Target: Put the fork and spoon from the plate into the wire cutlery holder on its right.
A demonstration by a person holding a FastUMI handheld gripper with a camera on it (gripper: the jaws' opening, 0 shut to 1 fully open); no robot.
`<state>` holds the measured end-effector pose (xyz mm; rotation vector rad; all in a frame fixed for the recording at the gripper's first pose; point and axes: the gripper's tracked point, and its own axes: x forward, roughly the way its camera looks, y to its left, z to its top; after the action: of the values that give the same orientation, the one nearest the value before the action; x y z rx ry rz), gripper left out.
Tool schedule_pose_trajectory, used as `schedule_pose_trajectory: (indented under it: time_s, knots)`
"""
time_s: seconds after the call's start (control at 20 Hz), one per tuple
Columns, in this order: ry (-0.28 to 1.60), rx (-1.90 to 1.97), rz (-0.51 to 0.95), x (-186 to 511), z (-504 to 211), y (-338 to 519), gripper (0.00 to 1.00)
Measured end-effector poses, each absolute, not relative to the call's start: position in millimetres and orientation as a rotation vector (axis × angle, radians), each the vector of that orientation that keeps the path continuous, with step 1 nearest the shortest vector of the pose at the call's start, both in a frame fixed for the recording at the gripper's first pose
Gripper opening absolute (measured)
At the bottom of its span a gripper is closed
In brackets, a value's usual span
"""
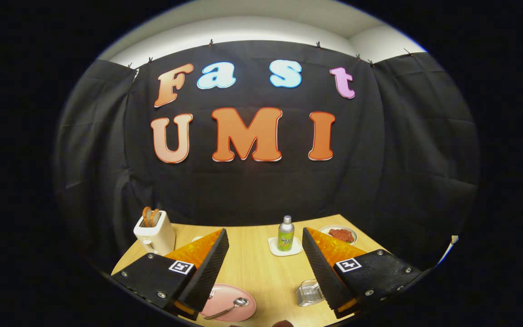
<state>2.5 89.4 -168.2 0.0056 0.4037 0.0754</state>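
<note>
Black cloth wall (266, 190) hangs behind the scene, with a pale ceiling strip above it.

Table (257, 268): light wood. Its far edge meets the cloth at 12 o'clock; its near part is cut off beneath the fingers. A wide strip of bare wood runs between the fingers toward the bottle.

Gripper (265, 240): jaws wide apart, holding nothing, poised above the table. The two fingers frame the open strip of wood.

Toaster (155, 234): cream, at 10 o'clock from the left finger, near the table's left edge. Two brown slices stand in its slots.

Plate (232, 311): pink, at 7 o'clock, just inside the left finger. Its left part is hidden under that finger.

Spoon (229, 307): lies on the plate, bowl toward 2 o'clock, handle toward 8 o'clock. A sliver of something shows by the finger edge; whether it is the fork, cannot tell.

Wire cutlery holder (309, 293): at 5 o'clock, right of the plate, partly covered by the right finger and hard to make out.

Small dish (339, 234): white, at 1 o'clock beyond the right finger, holding red food; its near rim is hidden by that finger.

Bottle (285, 233): silver cap, green label, upright at 12 o'clock on a white coaster (284, 247), well beyond the fingertips.
</note>
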Motion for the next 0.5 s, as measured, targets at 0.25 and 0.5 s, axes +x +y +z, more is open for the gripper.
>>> schedule_pose_trajectory:
  time_s: [0.25,0.5]
  knots:
    - [0.598,-0.004,0.109,-16.2,-235.3,120.1,0.98]
    - [0.821,0.019,0.139,-40.2,-305.2,145.2,0.96]
